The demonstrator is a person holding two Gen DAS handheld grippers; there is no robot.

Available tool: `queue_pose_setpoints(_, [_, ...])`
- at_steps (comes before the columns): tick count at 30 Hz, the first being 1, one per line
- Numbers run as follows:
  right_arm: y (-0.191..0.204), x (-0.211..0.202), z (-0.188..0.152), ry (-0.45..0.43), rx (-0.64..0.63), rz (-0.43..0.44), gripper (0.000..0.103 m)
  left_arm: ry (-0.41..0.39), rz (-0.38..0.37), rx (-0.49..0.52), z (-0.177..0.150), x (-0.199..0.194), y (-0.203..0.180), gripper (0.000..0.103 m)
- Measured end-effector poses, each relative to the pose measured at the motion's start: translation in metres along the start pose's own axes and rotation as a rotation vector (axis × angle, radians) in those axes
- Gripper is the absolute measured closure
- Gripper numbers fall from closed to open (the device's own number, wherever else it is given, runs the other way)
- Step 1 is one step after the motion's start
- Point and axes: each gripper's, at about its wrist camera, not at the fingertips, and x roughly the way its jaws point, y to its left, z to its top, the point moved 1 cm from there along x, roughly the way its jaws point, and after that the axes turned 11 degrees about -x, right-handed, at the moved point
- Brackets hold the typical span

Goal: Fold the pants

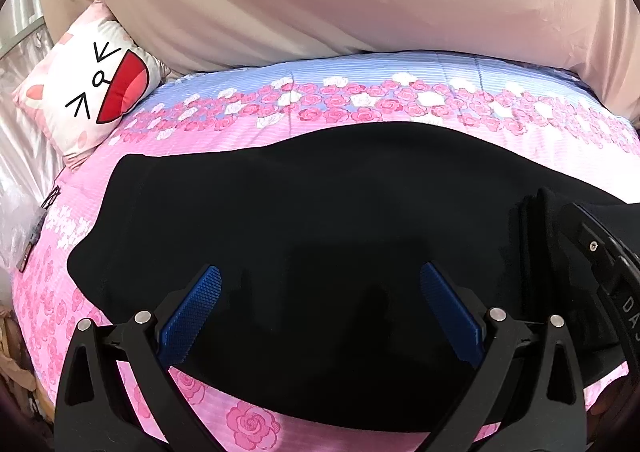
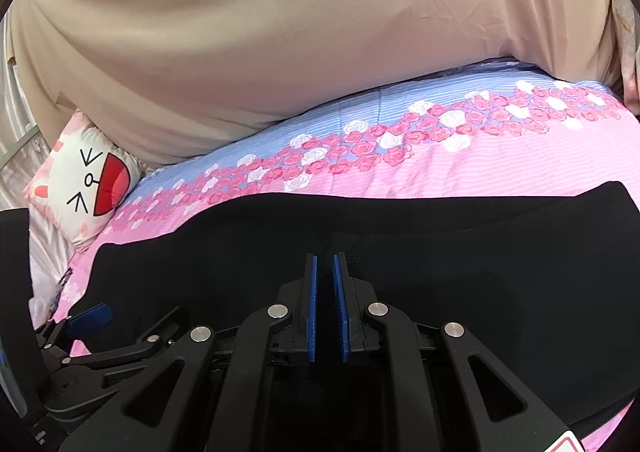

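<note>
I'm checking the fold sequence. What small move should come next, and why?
Probably close the left hand-held gripper on the black pants: its jaws stand wide open over the cloth, while the right hand-held gripper is nearly closed, no cloth visibly between its pads.

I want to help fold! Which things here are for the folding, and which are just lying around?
For the folding: black pants, left tool, right tool.

Just lying about: cat-face pillow, rose-print bedspread, beige cloth behind the bed.
</note>
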Motion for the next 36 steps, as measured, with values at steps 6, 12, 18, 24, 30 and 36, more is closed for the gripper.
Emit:
queue_pose_setpoints(6, [-0.002, -0.002, 0.0, 0.002, 0.012, 0.005, 0.091, 0.003, 0.007, 0.002, 0.0, 0.0, -0.002, 0.005])
queue_pose_setpoints(12, [0.0, 0.004, -0.001, 0.032, -0.004, 0.003, 0.091, 0.027, -0.003, -0.024, 0.0, 0.002, 0.008, 0.005])
queue_pose_setpoints(18, [0.009, 0.004, -0.002, 0.02, -0.05, -0.026, 0.091, 0.025, -0.009, -0.062, 0.0, 0.001, 0.04, 0.005])
queue_pose_setpoints(24, [0.006, 0.002, -0.005, 0.003, -0.054, -0.056, 0.086, 0.039, -0.013, -0.15, 0.002, 0.005, 0.096, 0.005])
queue_pose_setpoints(30, [0.0, -0.009, -0.013, 0.029, -0.018, -0.099, 0.086, 0.064, 0.016, -0.251, 0.002, 0.012, 0.166, 0.005])
queue_pose_setpoints(36, [0.014, -0.003, -0.016, 0.067, -0.057, -0.126, 0.084, 0.121, 0.037, -0.398, -0.008, 0.038, 0.25, 0.005])
